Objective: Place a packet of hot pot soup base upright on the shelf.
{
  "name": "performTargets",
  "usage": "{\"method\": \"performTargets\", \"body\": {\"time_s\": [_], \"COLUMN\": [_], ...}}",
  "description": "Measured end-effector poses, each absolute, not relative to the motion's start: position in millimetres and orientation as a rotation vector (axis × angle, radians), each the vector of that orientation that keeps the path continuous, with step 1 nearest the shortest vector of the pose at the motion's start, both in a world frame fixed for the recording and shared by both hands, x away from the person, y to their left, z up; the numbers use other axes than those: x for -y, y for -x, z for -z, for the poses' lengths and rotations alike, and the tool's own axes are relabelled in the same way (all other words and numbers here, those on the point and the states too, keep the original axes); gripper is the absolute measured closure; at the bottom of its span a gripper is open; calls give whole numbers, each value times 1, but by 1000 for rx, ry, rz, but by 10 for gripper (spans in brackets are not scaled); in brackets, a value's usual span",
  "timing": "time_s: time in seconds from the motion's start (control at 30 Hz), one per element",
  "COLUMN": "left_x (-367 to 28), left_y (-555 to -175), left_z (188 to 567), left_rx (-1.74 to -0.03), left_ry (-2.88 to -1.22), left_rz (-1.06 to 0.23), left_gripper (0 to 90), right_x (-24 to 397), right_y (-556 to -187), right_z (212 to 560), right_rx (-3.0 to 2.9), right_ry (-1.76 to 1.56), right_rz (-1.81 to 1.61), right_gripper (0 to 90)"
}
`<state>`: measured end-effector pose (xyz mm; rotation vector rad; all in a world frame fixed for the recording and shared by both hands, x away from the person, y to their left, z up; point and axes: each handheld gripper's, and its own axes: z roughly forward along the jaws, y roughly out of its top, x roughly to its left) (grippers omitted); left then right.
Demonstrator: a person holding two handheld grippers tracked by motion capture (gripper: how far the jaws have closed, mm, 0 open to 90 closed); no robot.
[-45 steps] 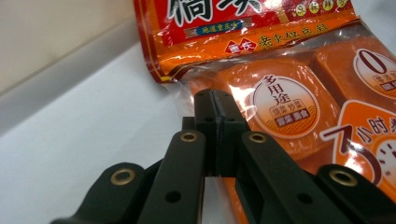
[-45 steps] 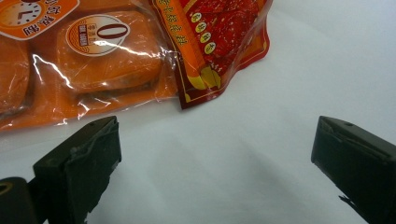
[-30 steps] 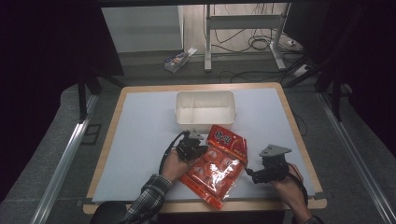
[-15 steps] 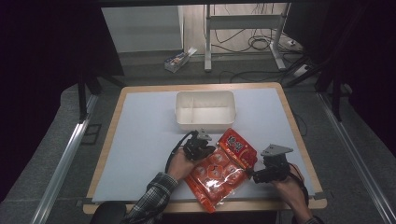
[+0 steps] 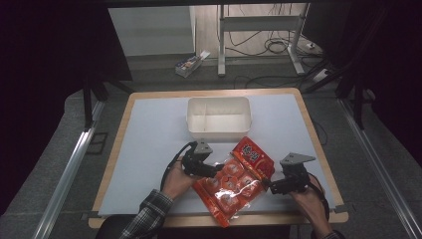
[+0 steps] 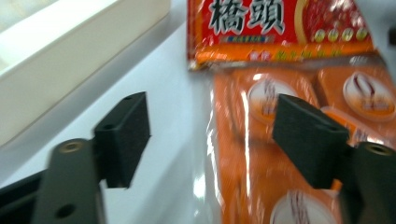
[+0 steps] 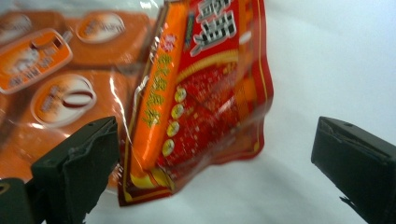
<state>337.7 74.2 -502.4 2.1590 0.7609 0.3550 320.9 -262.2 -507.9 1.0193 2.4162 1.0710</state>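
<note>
A red and orange snack bag (image 5: 234,180) lies flat near the table's front edge, with its red header (image 7: 205,93) pointing toward the white bin (image 5: 219,117). My left gripper (image 5: 215,169) is open at the bag's left side. Its jaws straddle the bag's left edge (image 6: 261,163), and I cannot tell whether they touch it. From the right, my right gripper (image 5: 267,186) is open too, low over the table, with the corner of the red header between its jaws. The left gripper (image 6: 215,140) and right gripper (image 7: 217,163) both hold nothing.
The empty white bin (image 6: 70,56) stands just beyond the bag, at mid-table. The white table mat (image 5: 149,144) stretches to the left and right of it. A wooden table rim (image 5: 318,149) runs along the right side.
The bag's red top has swung to the right. My left gripper went right onto the bag, then drew back a little to its left edge. The right gripper barely moved.
</note>
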Motion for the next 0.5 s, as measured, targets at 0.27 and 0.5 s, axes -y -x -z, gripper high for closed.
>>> {"method": "performTargets", "body": {"time_s": [0.27, 0.5], "left_x": [-106, -126], "left_y": [-312, -289], "left_z": [500, 509], "left_rx": [-837, -835], "left_ry": [-2101, -2100], "left_rz": [-344, -410], "left_gripper": [33, 19], "right_x": [261, 260], "right_y": [-322, -322], "right_z": [509, 509], "right_rx": [-2436, -2434], "right_ry": [-1028, -1055], "right_rz": [-1057, -1041], "right_gripper": [12, 13]}}
